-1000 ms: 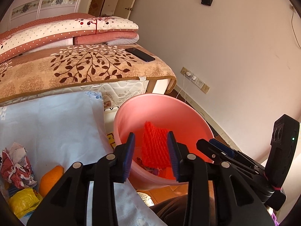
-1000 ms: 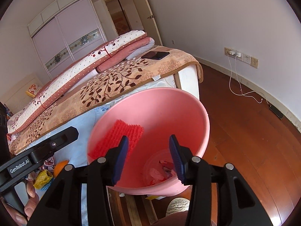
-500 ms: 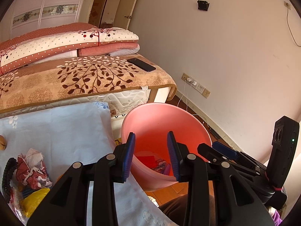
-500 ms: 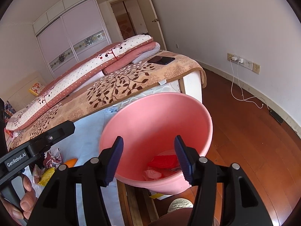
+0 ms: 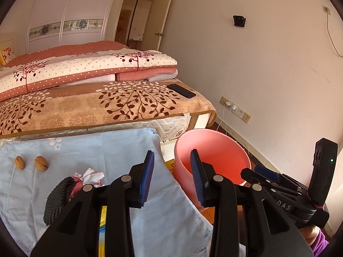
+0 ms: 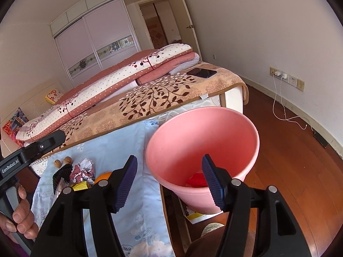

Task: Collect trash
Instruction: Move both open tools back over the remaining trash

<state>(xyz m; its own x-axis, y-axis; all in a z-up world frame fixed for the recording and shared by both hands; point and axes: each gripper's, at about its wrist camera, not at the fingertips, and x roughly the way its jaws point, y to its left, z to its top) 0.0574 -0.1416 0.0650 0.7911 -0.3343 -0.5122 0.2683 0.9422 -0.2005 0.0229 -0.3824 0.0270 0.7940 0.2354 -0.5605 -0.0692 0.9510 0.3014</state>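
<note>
Right wrist view: the right tool (image 6: 169,181) hangs over the near rim of the pink bin (image 6: 171,147), its jaws opening with nothing between them; something red (image 6: 196,180) lies at the bin's bottom. The bin stands on the floor just beside the bench's edge, probably so that scraps need only a short carry from the cloth to the drop. The left tool (image 5: 172,176) is spread wide and empty too, and hangs over the cloth's edge next to the bin, likely on its way to the pile.

The remaining trash sits in a loose heap on the pale blue cloth (image 5: 103,150) that covers the bench, to the left of the bin. It looks like a crumpled red-and-white paper wad (image 5: 89,175), a black ribbed net sleeve (image 5: 57,197) curled at the heap's near side, a yellow wrapper (image 6: 80,185) and an orange piece (image 6: 103,175), perhaps fruit or peel. Two walnuts (image 5: 30,162) lie side by side a little beyond the heap, apart from it. The paper and the wrapper look light and soft and should crush in a grip; the walnuts are hard and round and may roll.
</note>
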